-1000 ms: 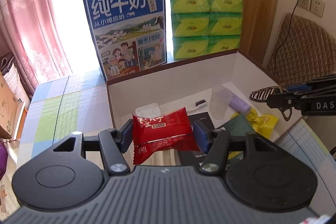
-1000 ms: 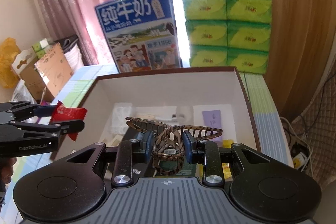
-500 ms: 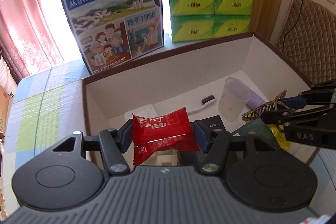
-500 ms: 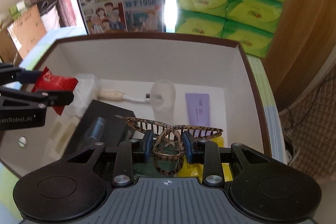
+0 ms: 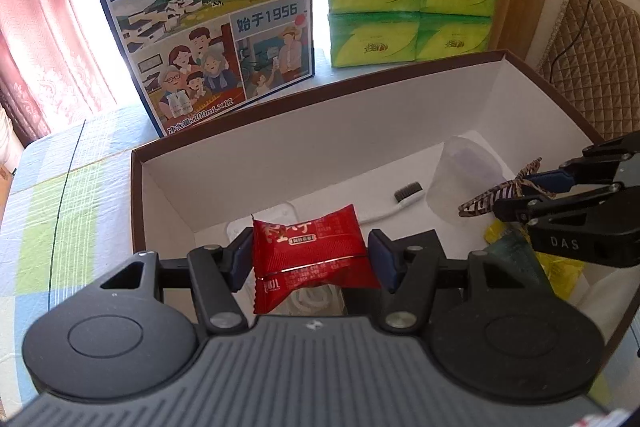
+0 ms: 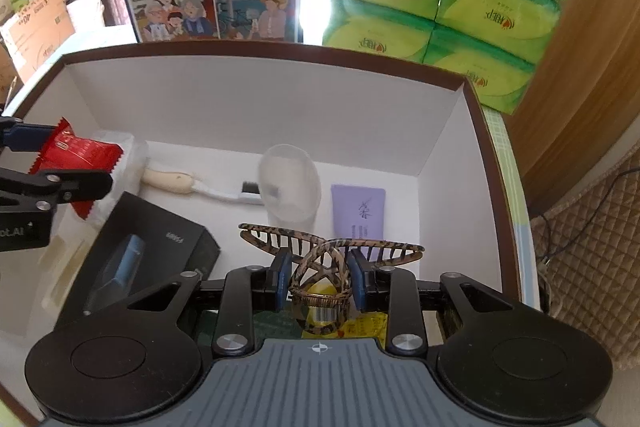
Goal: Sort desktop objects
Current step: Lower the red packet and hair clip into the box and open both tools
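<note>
both tools loaded over the box

the left tool (image 5: pixel 310 257) grips a red snack packet (image 5: pixel 310 253) above the brown-rimmed box's (image 6: pixel 256 50) left side. right of it, the right tool (image 6: pixel 319 279) clamps a tortoiseshell hair claw (image 6: pixel 326 267) over the clear cup (image 6: pixel 290 183) and purple tube (image 6: pixel 359 211).

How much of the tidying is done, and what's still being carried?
Mostly done, it seems. Already in the box: a toothbrush, clear cup, purple tube, black carton and yellow packets. In hand: the left hand-held gripper grips a red snack packet, and the right hand-held gripper a tortoiseshell hair claw, both over the box. Left: dropping those two in.
</note>
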### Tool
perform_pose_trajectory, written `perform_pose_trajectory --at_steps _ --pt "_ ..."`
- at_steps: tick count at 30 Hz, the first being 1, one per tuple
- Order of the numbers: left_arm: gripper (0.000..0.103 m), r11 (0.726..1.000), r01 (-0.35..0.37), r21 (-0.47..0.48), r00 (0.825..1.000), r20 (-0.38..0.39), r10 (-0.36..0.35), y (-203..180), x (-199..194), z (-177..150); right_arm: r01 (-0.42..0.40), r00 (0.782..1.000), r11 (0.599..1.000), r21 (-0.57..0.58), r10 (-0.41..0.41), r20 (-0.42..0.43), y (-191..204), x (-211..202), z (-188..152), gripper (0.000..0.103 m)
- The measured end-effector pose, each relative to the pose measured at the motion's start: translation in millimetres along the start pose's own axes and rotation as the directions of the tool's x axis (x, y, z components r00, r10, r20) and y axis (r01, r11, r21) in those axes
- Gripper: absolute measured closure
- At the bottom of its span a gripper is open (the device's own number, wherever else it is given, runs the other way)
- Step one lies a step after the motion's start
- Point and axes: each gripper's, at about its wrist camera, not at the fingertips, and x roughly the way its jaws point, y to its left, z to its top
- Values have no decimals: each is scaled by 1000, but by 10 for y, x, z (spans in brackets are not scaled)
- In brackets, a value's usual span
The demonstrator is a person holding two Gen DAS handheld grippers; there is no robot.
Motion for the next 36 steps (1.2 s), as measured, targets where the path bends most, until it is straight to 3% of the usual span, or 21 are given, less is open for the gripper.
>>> perform_pose_trajectory --at_steps 5,8,9,15,23,25,28,36 --pt "47 1000 -2 -3 1000 -8 2 5 60 31 -21 1000 1000 -18 21 12 -2 12 20 71" --pt "47 1000 2 -6 1000 -11 -2 1 79 42 -28 999 999 -26 29 33 6 -34 0 41" --pt "47 1000 2 -5 1000 -12 -2 -2 84 46 -28 998 999 -26 30 55 7 -69 -6 37" --pt "47 1000 -3 0 1000 -18 3 -18 127 67 -44 996 999 -25 46 79 4 -183 -24 27" --pt "46 1000 -19 5 1000 -12 19 -31 191 124 -53 995 999 -12 54 88 -23 -256 -59 22" --pt "43 1000 -11 -3 1000 -9 11 -18 179 142 -55 994 998 -6 56 93 -34 -274 -65 20" --pt "29 1000 -4 -6 1000 12 4 -8 112 151 -58 993 998 4 57 104 -51 -306 -75 16" --pt "17 1000 -5 -31 998 56 7 81 -159 108 -87 989 996 24 84 124 -44 -439 -142 6"
